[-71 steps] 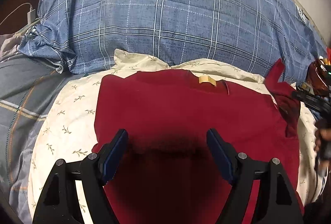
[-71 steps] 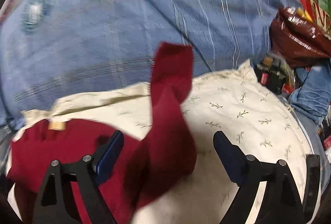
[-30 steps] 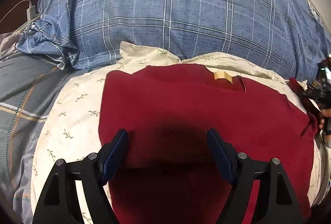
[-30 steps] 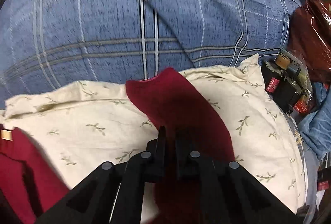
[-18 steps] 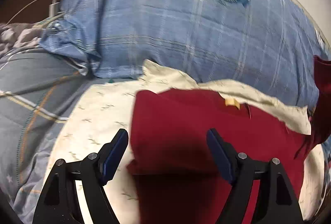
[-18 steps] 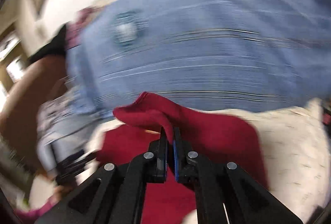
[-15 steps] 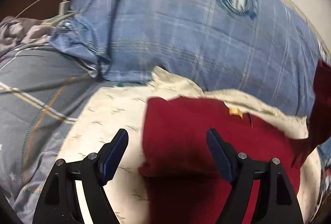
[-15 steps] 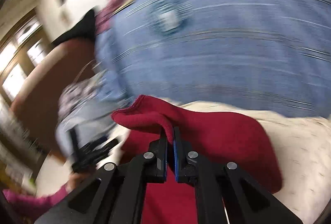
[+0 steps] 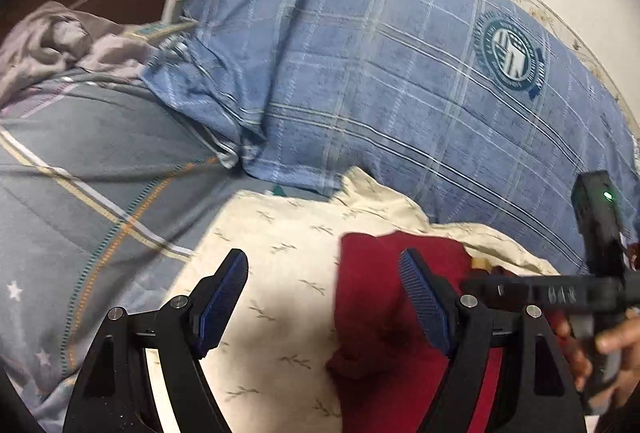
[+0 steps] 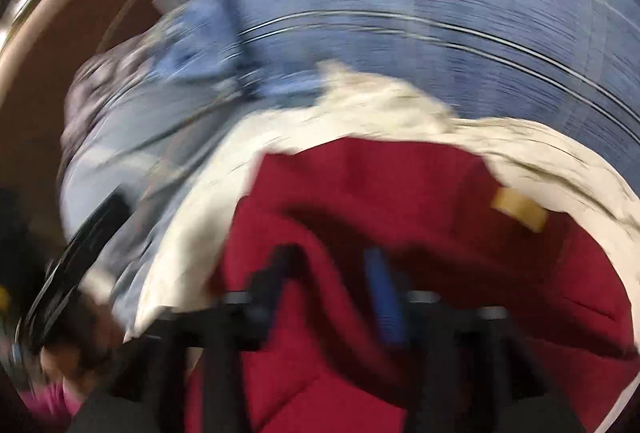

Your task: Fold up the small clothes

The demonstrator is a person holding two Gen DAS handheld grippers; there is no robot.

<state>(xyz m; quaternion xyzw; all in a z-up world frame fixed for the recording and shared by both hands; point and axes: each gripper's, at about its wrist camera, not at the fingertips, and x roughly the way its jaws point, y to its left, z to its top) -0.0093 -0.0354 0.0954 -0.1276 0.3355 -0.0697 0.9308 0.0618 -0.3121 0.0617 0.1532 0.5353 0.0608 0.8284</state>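
Red garment is lying on the cream leaf-print pillow, below the blue plaid pillow. Left gripper is hovering with jaws wide apart, gripping nothing, over the garment's left edge. Right gripper, blurred, is opening its jaws over a raised fold of the garment; contact is unclear.

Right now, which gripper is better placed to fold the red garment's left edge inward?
Left. The left gripper is open and empty, hanging by the red garment where its edge lies on the cream leaf-print pillow. The right gripper is over the garment's middle, its jaws opening around a ridge of the cloth.
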